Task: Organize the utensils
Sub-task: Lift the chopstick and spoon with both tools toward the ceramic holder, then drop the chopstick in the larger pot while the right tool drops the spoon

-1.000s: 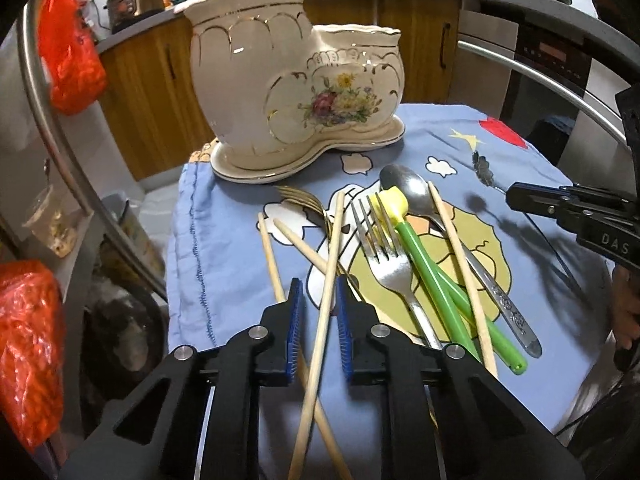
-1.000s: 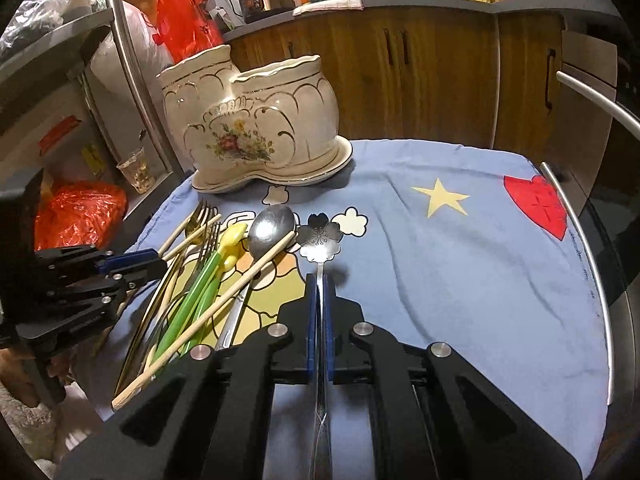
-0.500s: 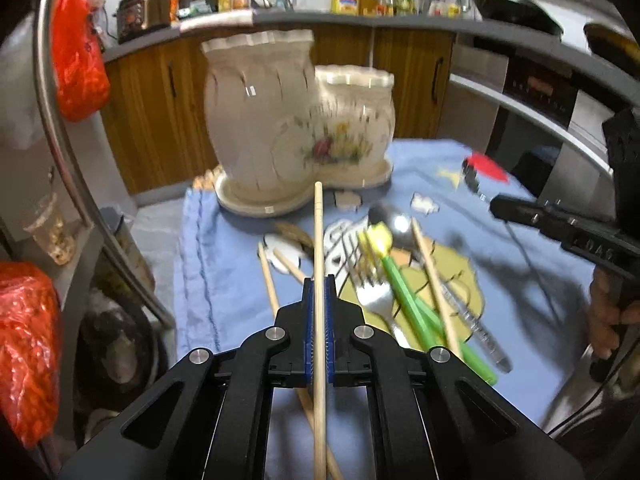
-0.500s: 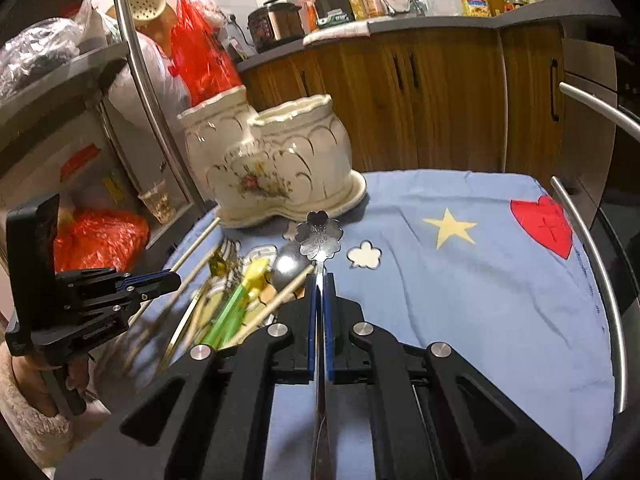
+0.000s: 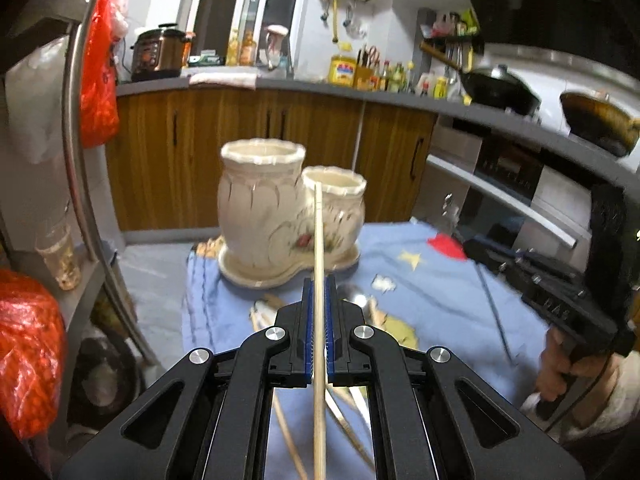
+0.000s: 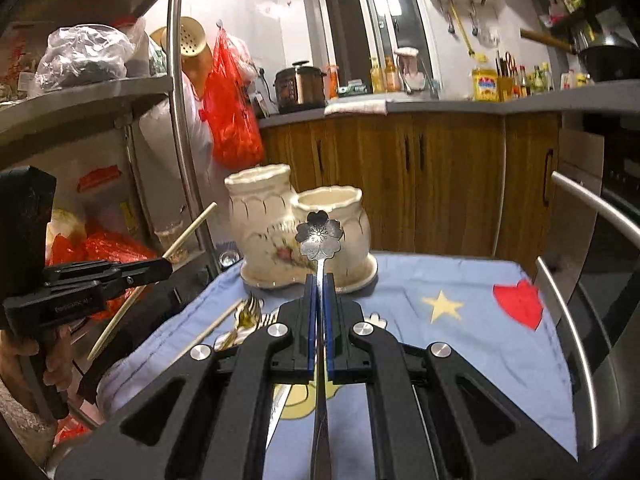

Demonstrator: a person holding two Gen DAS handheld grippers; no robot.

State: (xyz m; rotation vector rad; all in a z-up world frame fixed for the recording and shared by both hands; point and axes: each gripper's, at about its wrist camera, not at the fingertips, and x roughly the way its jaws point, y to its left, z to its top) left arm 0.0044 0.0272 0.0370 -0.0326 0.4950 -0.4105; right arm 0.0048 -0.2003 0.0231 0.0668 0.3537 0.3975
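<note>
Gripping one utensil each, both grippers hang above the blue cloth (image 6: 472, 280), facing the cream ceramic holder (image 5: 288, 216).

Left gripper (image 5: 319, 292): its jaws are closed tight on a wooden chopstick (image 5: 318, 236), which runs straight out between the blue pads and, in this view, ends in line with the rim of the holder's shorter pot. Right gripper (image 6: 319, 292): its jaws are pressed together on the thin metal handle of a flower-headed spoon (image 6: 319, 235), whose petal-shaped head stands in front of the holder's lower pot. Beneath the left gripper, more chopsticks (image 5: 280, 416) and a steel spoon (image 5: 352, 294) lie on the cloth, with gold forks (image 6: 246, 312) near the holder's base on the worktop.
</note>
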